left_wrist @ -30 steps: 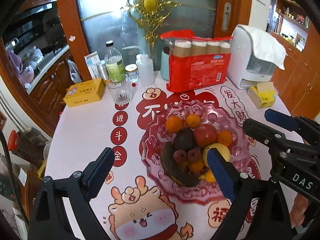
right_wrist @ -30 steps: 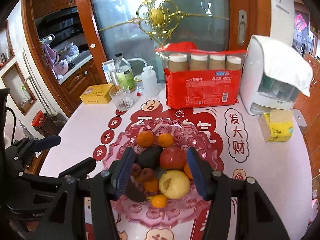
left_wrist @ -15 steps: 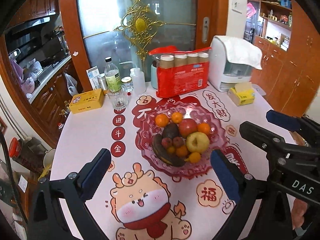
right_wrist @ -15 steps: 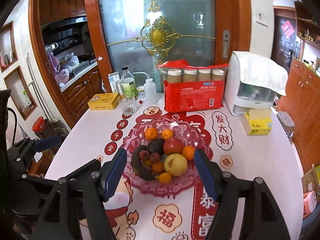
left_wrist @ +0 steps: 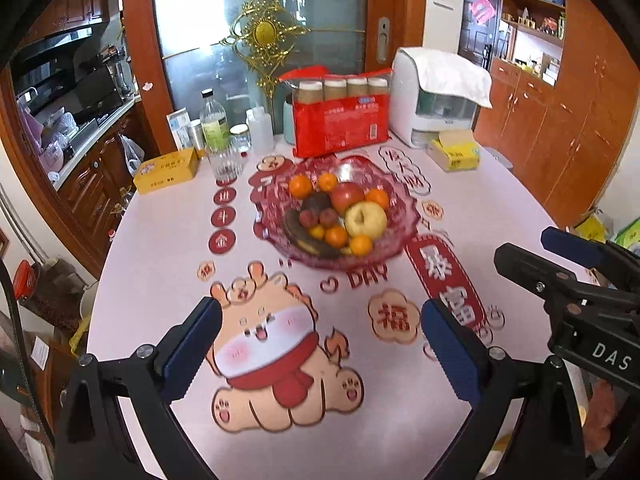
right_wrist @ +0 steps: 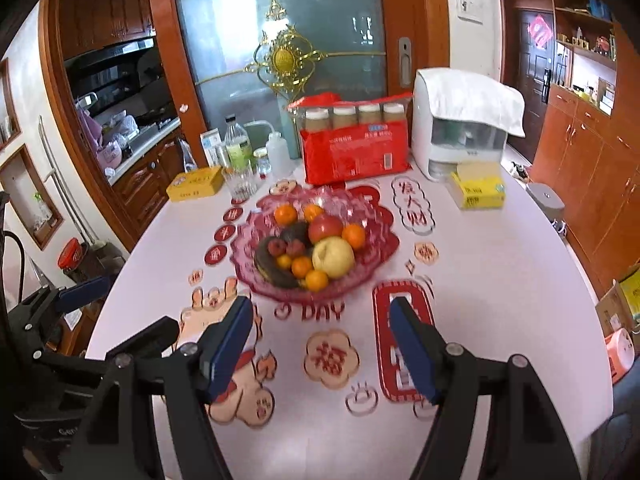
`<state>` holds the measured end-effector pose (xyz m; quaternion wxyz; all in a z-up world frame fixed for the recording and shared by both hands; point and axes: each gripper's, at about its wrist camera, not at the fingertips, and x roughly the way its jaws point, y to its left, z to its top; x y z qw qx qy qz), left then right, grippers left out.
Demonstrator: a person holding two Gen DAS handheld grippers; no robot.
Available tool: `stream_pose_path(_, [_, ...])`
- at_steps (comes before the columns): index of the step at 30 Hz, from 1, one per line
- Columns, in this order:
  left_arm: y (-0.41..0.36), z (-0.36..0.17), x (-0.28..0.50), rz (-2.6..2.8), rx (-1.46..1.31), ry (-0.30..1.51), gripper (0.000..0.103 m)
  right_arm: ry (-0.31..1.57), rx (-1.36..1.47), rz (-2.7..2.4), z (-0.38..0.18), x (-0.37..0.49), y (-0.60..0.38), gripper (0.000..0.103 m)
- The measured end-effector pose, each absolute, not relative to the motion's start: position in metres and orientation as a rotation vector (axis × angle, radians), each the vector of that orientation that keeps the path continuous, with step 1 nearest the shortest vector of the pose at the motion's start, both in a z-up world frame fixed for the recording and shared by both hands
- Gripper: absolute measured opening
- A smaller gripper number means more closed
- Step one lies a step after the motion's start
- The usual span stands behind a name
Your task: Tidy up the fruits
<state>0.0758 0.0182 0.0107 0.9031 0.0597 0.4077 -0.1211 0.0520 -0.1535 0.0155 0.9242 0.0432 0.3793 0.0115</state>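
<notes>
A pink glass fruit bowl (left_wrist: 404,216) (right_wrist: 376,252) stands mid-table. It holds a yellow apple (left_wrist: 366,219) (right_wrist: 333,257), a red apple (left_wrist: 347,196) (right_wrist: 326,227), several oranges (left_wrist: 301,185) (right_wrist: 285,214), a dark banana (left_wrist: 308,240) (right_wrist: 272,270), an avocado (right_wrist: 295,233) and small red fruits (left_wrist: 307,217). My left gripper (left_wrist: 320,344) is open and empty, near the front of the table. My right gripper (right_wrist: 322,340) is open and empty, in front of the bowl; it also shows in the left wrist view (left_wrist: 560,264).
At the back stand a red pack of jars (left_wrist: 340,120) (right_wrist: 356,144), a white appliance (left_wrist: 436,96) (right_wrist: 460,128), a yellow tissue pack (left_wrist: 456,154) (right_wrist: 478,190), a yellow box (left_wrist: 166,170), bottles (left_wrist: 214,126) and a glass (left_wrist: 226,166). The table edge (right_wrist: 592,320) curves at right.
Both grippers have drawn back and up from the bowl toward the front of the table. The bowl and fruits look smaller and have not moved. Both grippers stayed open.
</notes>
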Motion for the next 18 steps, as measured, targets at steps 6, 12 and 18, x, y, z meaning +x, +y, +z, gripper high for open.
stream_pose_path(6, [0.009,0.007,0.056,-0.231,0.124,0.858,0.099,0.798,0.095,0.031,0.011,0.03,-0.162,0.071])
stream_pose_path(12, [-0.002,0.008,0.043,-0.199,0.116,0.862,0.099,0.811,0.101,0.058,0.009,0.024,-0.173,0.071])
stream_pose_path(18, [-0.007,0.007,0.043,-0.17,0.087,0.878,0.099,0.807,0.078,0.07,0.011,0.022,-0.184,0.071])
